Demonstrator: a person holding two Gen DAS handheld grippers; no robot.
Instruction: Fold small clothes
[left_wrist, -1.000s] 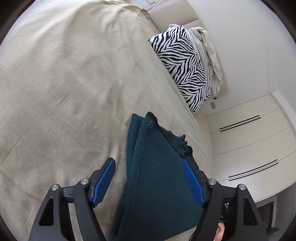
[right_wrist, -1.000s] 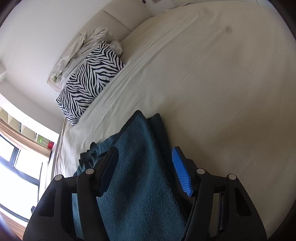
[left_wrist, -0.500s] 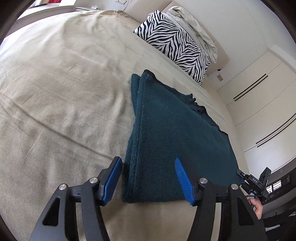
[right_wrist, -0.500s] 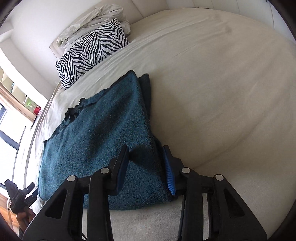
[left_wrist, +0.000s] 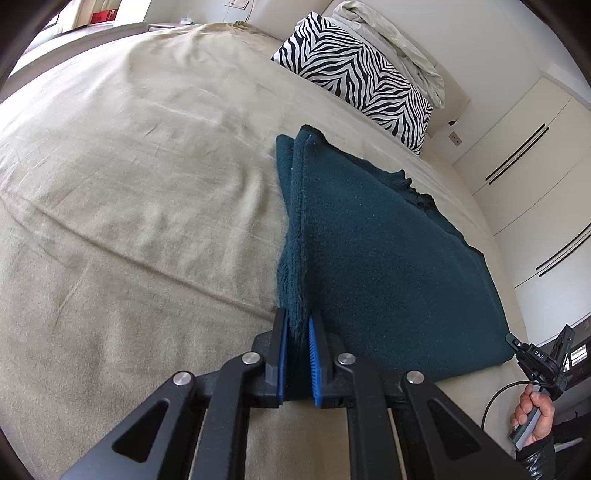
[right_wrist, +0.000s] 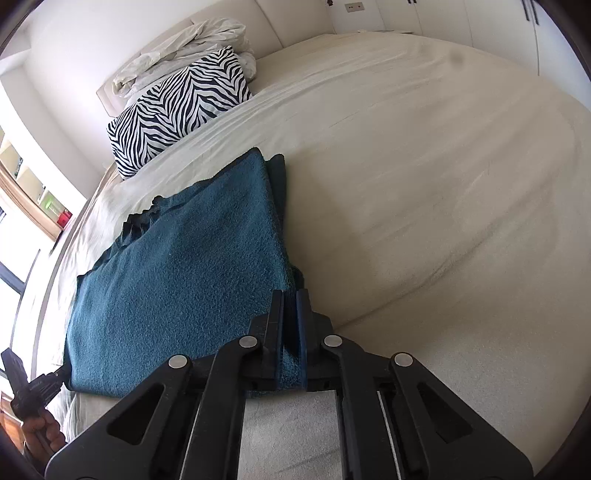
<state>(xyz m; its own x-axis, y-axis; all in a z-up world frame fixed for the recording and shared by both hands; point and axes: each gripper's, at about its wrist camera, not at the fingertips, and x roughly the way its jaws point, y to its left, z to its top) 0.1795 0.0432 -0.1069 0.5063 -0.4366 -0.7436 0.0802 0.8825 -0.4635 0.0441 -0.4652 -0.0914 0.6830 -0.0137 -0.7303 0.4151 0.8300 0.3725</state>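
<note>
A dark teal fleece garment (left_wrist: 376, 254) lies folded flat on the beige bed; it also shows in the right wrist view (right_wrist: 184, 280). My left gripper (left_wrist: 297, 325) is shut on the near corner of its thick folded edge. My right gripper (right_wrist: 290, 299) is shut on the garment's other near corner, at the layered edge. Each gripper shows small at the edge of the other's view: the right gripper (left_wrist: 517, 341) and the left gripper (right_wrist: 59, 376), each at a garment corner.
The beige bedsheet (left_wrist: 129, 184) spreads wide around the garment. A zebra-print pillow (left_wrist: 354, 70) and crumpled white bedding (right_wrist: 184, 48) sit at the headboard. White wardrobe doors (left_wrist: 535, 155) stand beside the bed. A window and shelf (right_wrist: 22, 192) are on the other side.
Both grippers have drawn back to the garment's near edge and closed from open onto its two near corners.
</note>
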